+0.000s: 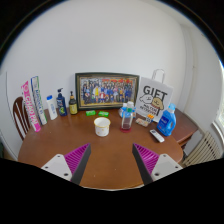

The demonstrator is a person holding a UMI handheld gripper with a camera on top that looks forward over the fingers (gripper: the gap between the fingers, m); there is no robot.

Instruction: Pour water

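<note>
Table point(105, 150): brown wood, rounded, set against a white wall; we list it first as the bearer of all else.

Framed photo point(106, 91): stands upright at the table's back edge, leaning on the wall.

Gift bag point(153, 101): white, upright, just right of the photo.

Gripper point(112, 160): we hold it low over the near part of the table, both fingers spread wide, purple pads point(77, 157) facing inward, nothing between them.

Blue bottle point(167, 120): upright, in front of the bag, near the right edge.

Bottles at left point(52, 106): a row of upright containers beside the photo; the dark one point(72, 103) is nearest the frame.

Water bottle point(126, 116): clear, capped, standing upright with its long axis vertical and neck pointing up, well beyond the fingers, right of the cup.

Cup point(102, 126): white, upright, mouth up, beyond the fingers near the table's middle.

Green lid point(92, 114): lying flat behind the cup.
</note>
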